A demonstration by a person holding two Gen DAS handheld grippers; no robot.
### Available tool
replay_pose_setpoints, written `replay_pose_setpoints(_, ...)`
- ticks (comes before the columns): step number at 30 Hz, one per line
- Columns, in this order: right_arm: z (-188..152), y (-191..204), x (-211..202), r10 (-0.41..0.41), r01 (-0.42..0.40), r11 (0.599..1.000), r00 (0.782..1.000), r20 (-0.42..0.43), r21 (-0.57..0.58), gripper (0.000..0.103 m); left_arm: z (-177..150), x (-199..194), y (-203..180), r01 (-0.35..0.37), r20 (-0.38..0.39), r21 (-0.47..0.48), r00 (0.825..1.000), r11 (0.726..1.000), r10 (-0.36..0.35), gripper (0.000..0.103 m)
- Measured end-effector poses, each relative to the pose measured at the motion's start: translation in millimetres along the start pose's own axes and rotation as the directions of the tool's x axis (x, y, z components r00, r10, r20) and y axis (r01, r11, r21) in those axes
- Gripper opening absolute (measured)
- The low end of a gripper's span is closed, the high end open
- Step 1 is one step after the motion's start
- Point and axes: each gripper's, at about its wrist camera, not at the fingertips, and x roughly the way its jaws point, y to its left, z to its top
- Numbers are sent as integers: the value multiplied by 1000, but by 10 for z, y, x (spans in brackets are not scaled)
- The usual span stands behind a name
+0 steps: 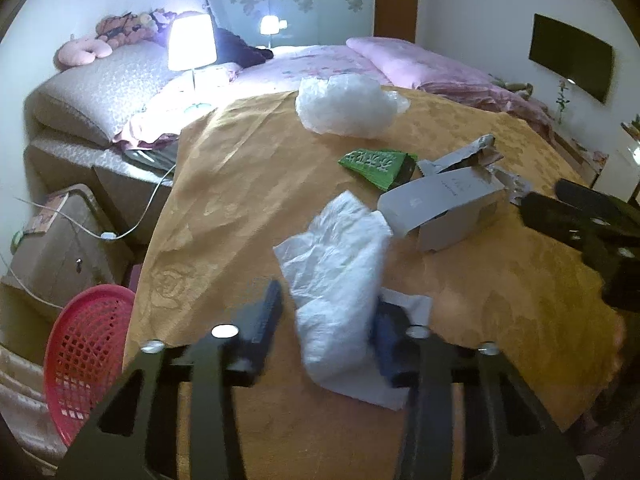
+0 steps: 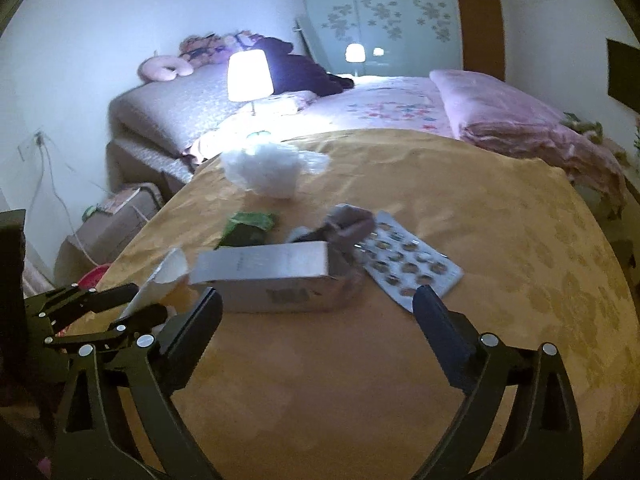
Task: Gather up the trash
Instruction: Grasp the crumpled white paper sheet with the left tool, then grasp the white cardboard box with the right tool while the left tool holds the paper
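Observation:
A crumpled white paper sheet (image 1: 340,280) lies on the orange bedspread (image 1: 248,208), between the fingers of my left gripper (image 1: 332,320). The jaws stand apart on either side of it and do not pinch it. Beyond lie a torn grey carton (image 1: 444,208), a green wrapper (image 1: 376,166) and a clear plastic bag (image 1: 344,106). My right gripper (image 2: 320,312) is open and empty, just in front of the grey carton (image 2: 268,276). A blister pack (image 2: 412,268) lies right of the carton. The green wrapper (image 2: 248,226) and plastic bag (image 2: 264,172) lie farther back.
A red mesh basket (image 1: 88,352) stands on the floor at the bed's left edge, next to a cardboard box (image 1: 60,248) with white cables. A lit lamp (image 1: 192,42) stands on the bed near grey pillows. A pink quilt (image 1: 420,64) covers the far side.

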Motion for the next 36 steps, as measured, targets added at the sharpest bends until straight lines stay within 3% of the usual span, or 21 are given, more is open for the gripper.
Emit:
replay_pose_setpoints(5,74,154,156,12,-13,1000,999,-30,-29,94,-14,-32,74,26,-6,-19,1000,999,-26,16)
replay_pose_setpoints(27,235,467,571,-60,46,990,994,-95,-135,96,-29,-163,279,41,-6,-112,999,993,-42,15)
replay_pose_setpoints(36,251,478,580,-35,19,990,993,-114,-140,96,-30,-159,263,52,-7,-110,999,993,-53,15)
